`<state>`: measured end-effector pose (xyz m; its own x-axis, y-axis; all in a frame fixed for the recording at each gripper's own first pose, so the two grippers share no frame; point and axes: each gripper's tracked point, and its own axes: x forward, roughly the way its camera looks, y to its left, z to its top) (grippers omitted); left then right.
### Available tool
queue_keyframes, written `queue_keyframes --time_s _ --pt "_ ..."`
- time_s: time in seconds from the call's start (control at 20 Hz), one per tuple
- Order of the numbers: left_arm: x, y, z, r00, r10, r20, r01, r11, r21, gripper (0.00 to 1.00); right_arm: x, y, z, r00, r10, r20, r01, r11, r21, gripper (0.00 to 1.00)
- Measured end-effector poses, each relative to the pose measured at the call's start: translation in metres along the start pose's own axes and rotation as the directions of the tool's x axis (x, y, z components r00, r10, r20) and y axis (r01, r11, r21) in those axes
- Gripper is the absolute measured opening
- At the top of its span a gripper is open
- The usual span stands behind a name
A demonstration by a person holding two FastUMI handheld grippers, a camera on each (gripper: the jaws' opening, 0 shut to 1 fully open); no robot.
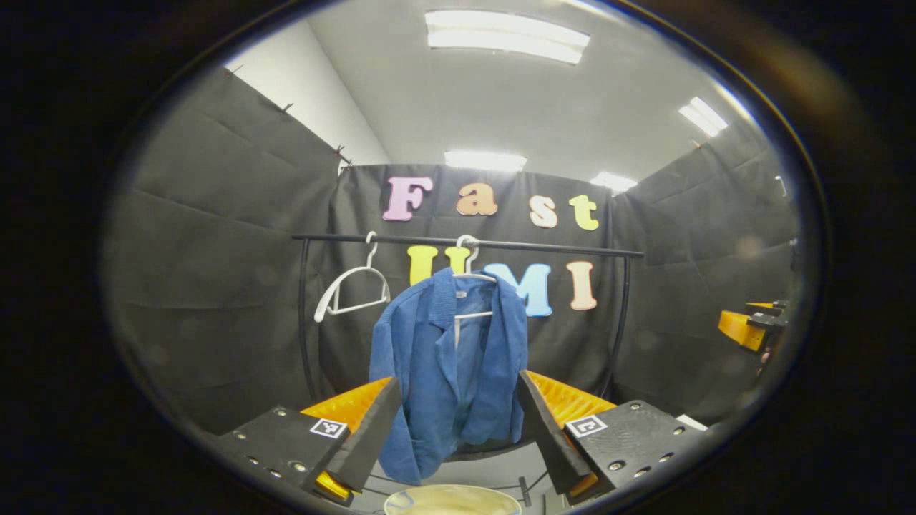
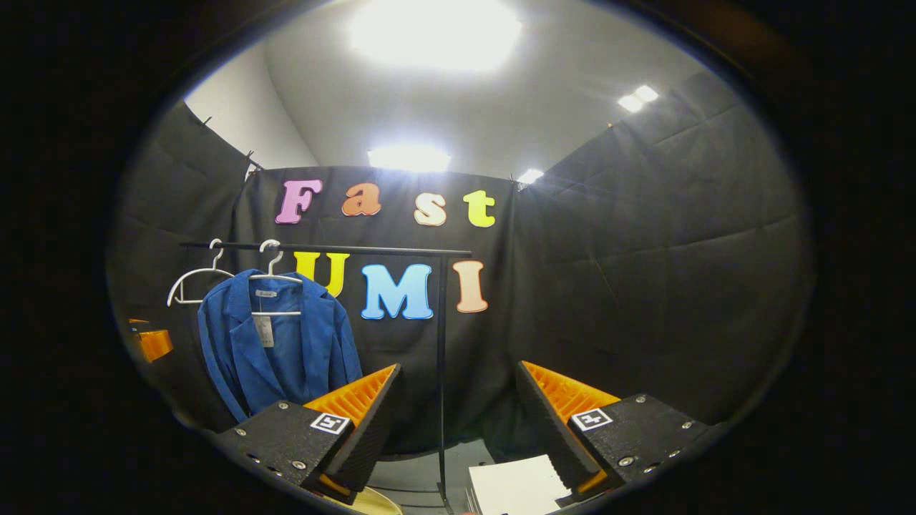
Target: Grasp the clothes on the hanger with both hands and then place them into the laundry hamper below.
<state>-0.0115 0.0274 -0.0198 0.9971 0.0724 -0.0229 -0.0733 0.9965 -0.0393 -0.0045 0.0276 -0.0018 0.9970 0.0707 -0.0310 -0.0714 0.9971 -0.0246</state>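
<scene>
Two white hangers hung on one rail (image 1: 544, 247) ahead of the left claw (image 1: 458, 436): a bare hanger (image 1: 351, 286) and a second hanger (image 1: 472, 275) carrying the one blue jacket (image 1: 444, 357). One hamper rim (image 1: 452, 499) showed just below that claw. Two claws were there, the right claw (image 2: 458, 422) counted. One white sheet (image 2: 515, 486) lay beneath the right claw.

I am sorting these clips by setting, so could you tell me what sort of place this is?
Most likely a staged recording booth, not a home: black cloth walls close it in, a clothes rail carries a blue jacket beside an empty white hanger, and ceiling light panels hang overhead.
</scene>
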Motion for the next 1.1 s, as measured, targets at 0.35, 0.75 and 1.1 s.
queue_keyframes --time_s 0.35,0.75,1.1 --pt "-0.015 0.022 -0.007 0.999 0.05 -0.018 -0.05 0.998 -0.046 0.94 0.006 0.039 -0.005 0.995 0.093 -0.035 -0.094 0.996 -0.007 0.96" --pt "0.017 0.029 -0.007 0.987 0.153 -0.037 -0.153 0.988 0.016 0.93 0.058 0.093 0.006 0.977 0.2 -0.076 -0.2 0.98 0.013 0.96" --pt "0.053 0.012 0.019 0.993 0.118 -0.005 -0.118 0.992 -0.05 0.93 0.126 0.153 0.004 0.939 0.337 -0.062 -0.33 0.939 0.095 0.96"
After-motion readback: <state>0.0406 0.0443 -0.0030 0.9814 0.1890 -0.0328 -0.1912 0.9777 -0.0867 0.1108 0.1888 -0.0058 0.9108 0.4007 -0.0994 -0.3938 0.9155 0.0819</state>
